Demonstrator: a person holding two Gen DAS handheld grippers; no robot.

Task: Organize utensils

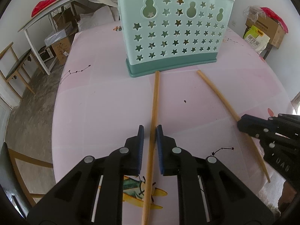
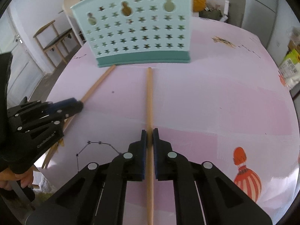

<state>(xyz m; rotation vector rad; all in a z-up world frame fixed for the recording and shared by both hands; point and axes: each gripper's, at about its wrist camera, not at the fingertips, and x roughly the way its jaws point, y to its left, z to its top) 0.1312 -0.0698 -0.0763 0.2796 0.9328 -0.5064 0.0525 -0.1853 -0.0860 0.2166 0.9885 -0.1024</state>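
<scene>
On table: two wooden sticks lie on the pink cloth, far ends near the teal holder, one touching its base.
Left claw: my left gripper has narrowed to a slim gap round the left chopstick; pads close on it, contact looks likely.
Right claw: my right gripper is pinched onto the right chopstick.
Handling: light, stiff, smooth, liable to roll or pivot; I judge a grip toward mid-length steadier.
Views: right wrist shows a hand and balloon print; left wrist shows boxes.
</scene>
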